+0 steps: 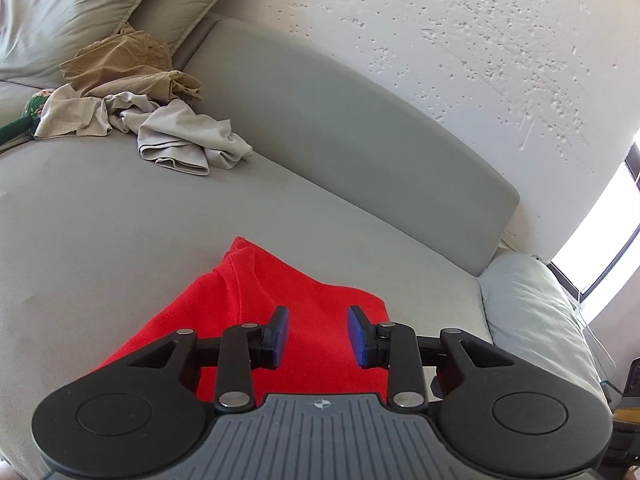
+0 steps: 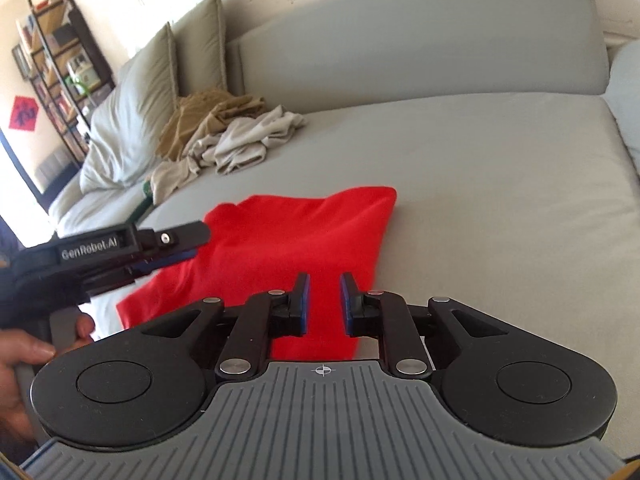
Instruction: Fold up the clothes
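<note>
Your garment (image 2: 280, 248) lies on the sofa seat (image 2: 500, 184), right before both grippers. Your left gripper (image 1: 317, 330) hangs over it; your right gripper (image 2: 324, 300) sits above its right edge. Behind and to the left, a clothes pile (image 1: 152, 120) rests on the seat against the pillows (image 1: 72, 12). The backrest (image 1: 340, 128) runs behind, an armrest (image 1: 536, 312) at the right.

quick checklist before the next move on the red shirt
1. Left gripper open, empty: ok.
2. Right gripper open, empty: ok.
3. Red shirt on the sofa, in front of both grippers: ok.
4. Shirt flat: not ok, top edge is bunched and creased.
5. Sofa beside the shirt free: ok; clothes pile lies apart, near the pillows.
6. Shirt's near edge: cannot tell, hidden by the grippers.
</note>
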